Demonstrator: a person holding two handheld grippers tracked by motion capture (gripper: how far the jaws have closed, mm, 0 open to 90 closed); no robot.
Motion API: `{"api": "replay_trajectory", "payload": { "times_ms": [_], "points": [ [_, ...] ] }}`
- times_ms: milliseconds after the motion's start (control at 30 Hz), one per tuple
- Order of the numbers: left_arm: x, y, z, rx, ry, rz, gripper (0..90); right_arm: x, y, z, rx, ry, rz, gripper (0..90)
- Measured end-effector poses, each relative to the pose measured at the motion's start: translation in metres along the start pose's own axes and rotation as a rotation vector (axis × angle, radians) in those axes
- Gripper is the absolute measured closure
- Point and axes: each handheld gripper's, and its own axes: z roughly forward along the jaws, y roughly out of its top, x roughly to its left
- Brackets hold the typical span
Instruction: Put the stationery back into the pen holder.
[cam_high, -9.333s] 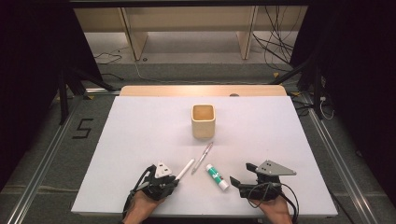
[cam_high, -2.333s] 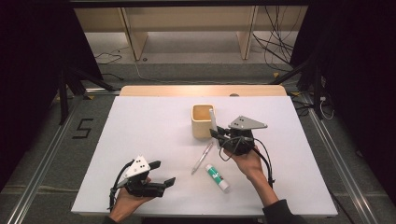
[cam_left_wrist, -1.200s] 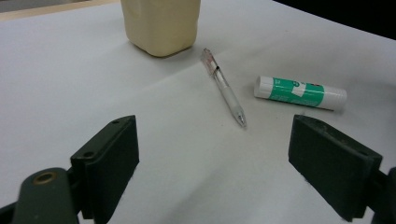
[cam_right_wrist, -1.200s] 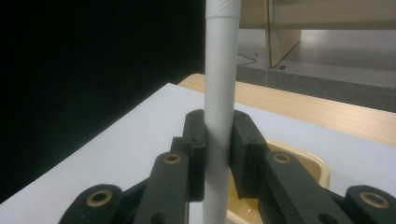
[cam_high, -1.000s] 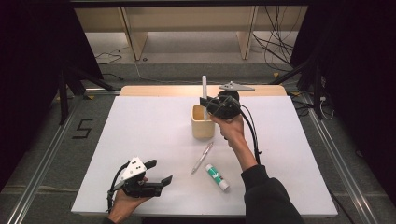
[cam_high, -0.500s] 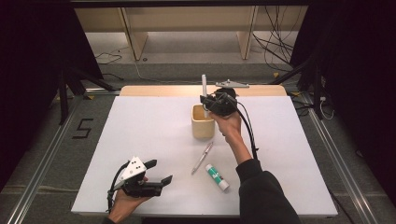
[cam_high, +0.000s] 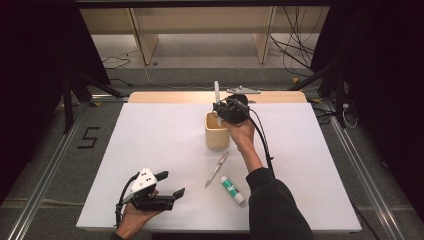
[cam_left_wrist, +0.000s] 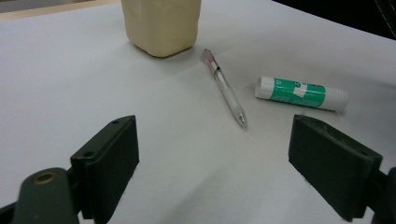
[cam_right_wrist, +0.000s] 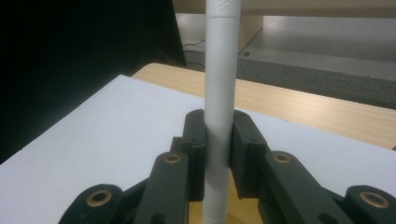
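Right tongs (cam_high: 218, 111) pinch white pen (cam_high: 217, 95) upright, tip down, poised above beige holder cup (cam_high: 217, 131) — vertical hold suits straight drop in. Left tongs (cam_high: 170, 184) spread wide, idle near front tabletop (cam_high: 150, 135) edge. Clear pen (cam_high: 216, 169), glue stick (cam_high: 233, 183) lie flat beside cup, awaiting pickup.

High view: fixed above the near edge, facing forward and down over the whole white worktop (cam_high: 150, 145). Left gripper view: low, close to the worktop, looking across it at cup (cam_left_wrist: 161, 23), clear pen (cam_left_wrist: 224, 88) and glue stick (cam_left_wrist: 301, 92), all shared with the high view. Right gripper view: very close along its jaws, facing the worktop's far wooden edge (cam_right_wrist: 299, 105).
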Motion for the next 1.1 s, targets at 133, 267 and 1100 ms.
{"api": "replay_trajectory", "payload": {
  "times_ms": [133,267,1100],
  "points": [
    [0.0,0.0,0.0,-0.004,0.001,0.0,15.9,-0.001,-0.002,0.003,0.012,-0.006,0.01,77.9],
    [0.0,0.0,0.0,0.0,0.001,0.003,15.9,-0.001,-0.004,0.006,0.017,-0.009,0.014,77.9],
    [-0.001,0.0,0.0,-0.001,0.003,0.006,15.9,0.007,-0.014,0.019,0.05,-0.019,0.003,77.8]
  ]
}}
